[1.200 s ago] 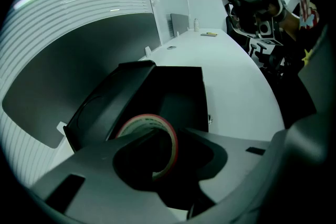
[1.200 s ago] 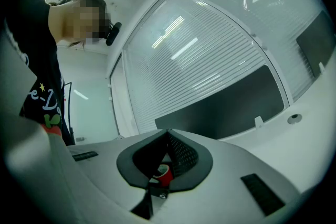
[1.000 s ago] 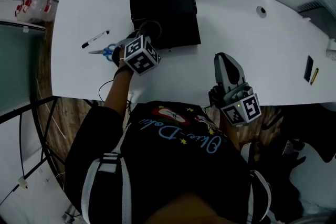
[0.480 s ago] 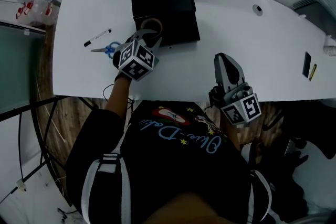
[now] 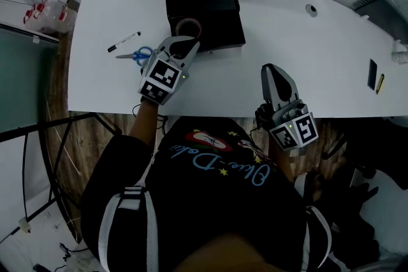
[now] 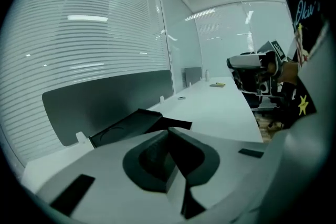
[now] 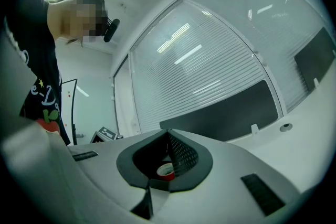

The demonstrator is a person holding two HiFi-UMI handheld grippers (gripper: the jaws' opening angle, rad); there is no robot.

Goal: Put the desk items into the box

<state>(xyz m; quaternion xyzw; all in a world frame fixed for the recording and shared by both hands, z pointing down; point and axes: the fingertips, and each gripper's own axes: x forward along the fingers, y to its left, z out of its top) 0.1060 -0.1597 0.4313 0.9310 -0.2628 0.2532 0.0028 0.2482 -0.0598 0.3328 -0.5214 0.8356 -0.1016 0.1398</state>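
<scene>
Left gripper (image 5: 186,42), head view: its two jaws are pressed together and hold nothing. Its tip points to 1 o'clock and sits over the near edge of the box.
Box (image 5: 213,0), head view: black and open on top. It stands at the 12 o'clock side of the white desk (image 5: 306,54).
Tape roll (image 5: 188,27), head view: it lies inside the box, in the 7 o'clock corner, just at 12 o'clock of the left gripper's tip.
Scissors (image 5: 135,55), head view: they have blue handles. They lie on the desk at 9 o'clock of the left gripper, outside the box.
Marker (image 5: 123,41), head view: it lies at 10 o'clock of the scissors, near them but not touching, outside the box.
Right gripper (image 5: 273,70), head view: its jaws are closed. It points to 12 o'clock at the 6 o'clock edge of the desk, well apart from the box.
Far end, head view: a small black thing (image 5: 373,75) and a thin yellow thing (image 5: 381,83) lie at the 3 o'clock end of the desk.
Left gripper (image 6: 168,134), left gripper view: the jaws meet tip to tip with nothing between them.
Box (image 6: 131,122), left gripper view: it shows just past the tip, at 11 o'clock. The desk (image 6: 215,105) runs on toward 1 o'clock.
Right gripper (image 7: 168,136), right gripper view: the jaws meet at the tip.
Red roll (image 7: 165,169), right gripper view: it looks small and shows low in the dark gap under the tip. It cannot be told if this is the roll in the box.
Person, right gripper view: a dark shirt (image 7: 31,76) shows at 9 o'clock.
</scene>
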